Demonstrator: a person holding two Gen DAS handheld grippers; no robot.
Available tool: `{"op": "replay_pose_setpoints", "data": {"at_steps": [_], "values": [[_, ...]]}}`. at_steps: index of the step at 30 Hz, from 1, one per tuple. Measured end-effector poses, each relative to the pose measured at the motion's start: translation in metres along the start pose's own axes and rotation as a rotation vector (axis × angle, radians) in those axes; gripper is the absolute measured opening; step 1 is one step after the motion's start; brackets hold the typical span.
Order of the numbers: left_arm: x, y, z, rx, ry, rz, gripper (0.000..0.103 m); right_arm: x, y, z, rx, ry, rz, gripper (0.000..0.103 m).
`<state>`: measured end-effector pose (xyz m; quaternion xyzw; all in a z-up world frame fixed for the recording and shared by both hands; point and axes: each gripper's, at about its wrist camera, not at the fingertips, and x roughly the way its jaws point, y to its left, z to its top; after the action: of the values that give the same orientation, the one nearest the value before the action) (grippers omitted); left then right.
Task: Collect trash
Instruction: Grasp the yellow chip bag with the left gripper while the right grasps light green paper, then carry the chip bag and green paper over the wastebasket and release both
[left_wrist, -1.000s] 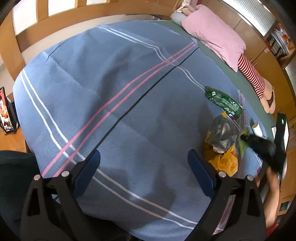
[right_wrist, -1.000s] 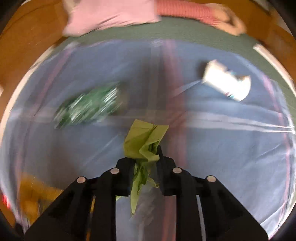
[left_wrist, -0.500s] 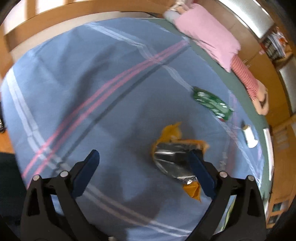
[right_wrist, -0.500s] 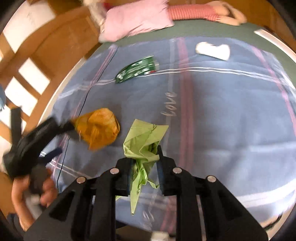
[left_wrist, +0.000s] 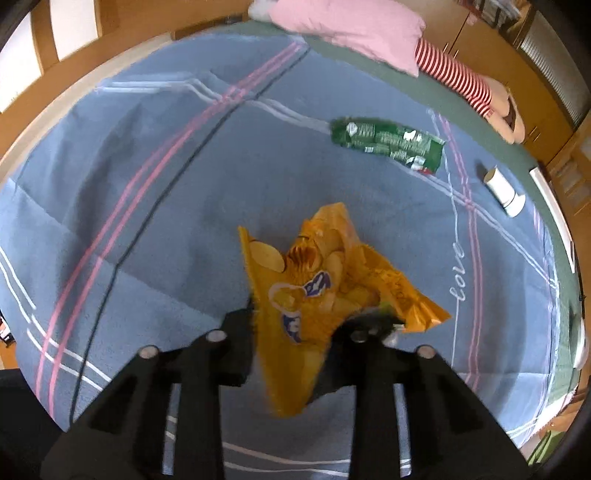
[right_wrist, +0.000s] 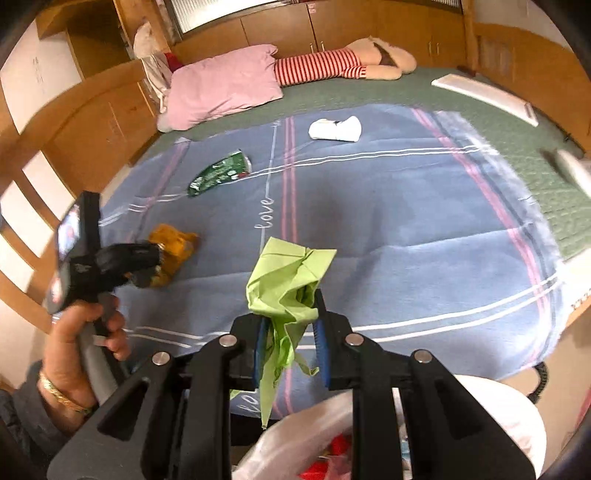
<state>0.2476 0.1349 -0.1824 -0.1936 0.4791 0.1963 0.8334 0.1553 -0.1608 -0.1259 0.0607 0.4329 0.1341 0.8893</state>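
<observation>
Left claw (left_wrist: 295, 325) pinches the orange chip bag (left_wrist: 317, 288) low over the blue blanket (left_wrist: 147, 184); right claw (right_wrist: 290, 325) is pressed on crumpled green paper (right_wrist: 291, 273) above the white bin bag (right_wrist: 317, 435) at near right. To do this well: carry the chip bag level to the bin bag, then part each claw only once directly over the opening. Versus 0.5 s ago: the left claw, then spread around the bag, now grips it; green wrapper (left_wrist: 388, 142) and white cup (left_wrist: 504, 186) lie unmoved, far right.

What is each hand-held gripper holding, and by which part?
The left hand-held gripper clamps the orange chip bag at its lower, crumpled end. The right hand-held gripper pinches the crumpled green paper around its middle.
</observation>
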Motion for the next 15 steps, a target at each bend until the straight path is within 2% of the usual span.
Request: {"op": "replay_pose_setpoints", "data": {"at_steps": [2, 8, 11, 15], "values": [[-0.015, -0.002, -0.003, 0.032, -0.067, 0.016, 0.024, -0.001, 0.002, -0.002, -0.005, -0.006, -0.007, 0.023], [-0.072, -0.007, -0.019, 0.085, -0.233, -0.049, 0.024, -0.023, 0.004, -0.005, -0.027, -0.06, -0.032, 0.023], [-0.119, -0.012, -0.034, 0.165, -0.35, -0.066, 0.024, -0.043, 0.005, -0.007, -0.05, -0.097, -0.048, 0.023], [-0.172, -0.017, -0.049, 0.213, -0.442, -0.108, 0.024, -0.072, 0.004, -0.011, -0.071, -0.14, -0.062, 0.023]]}}
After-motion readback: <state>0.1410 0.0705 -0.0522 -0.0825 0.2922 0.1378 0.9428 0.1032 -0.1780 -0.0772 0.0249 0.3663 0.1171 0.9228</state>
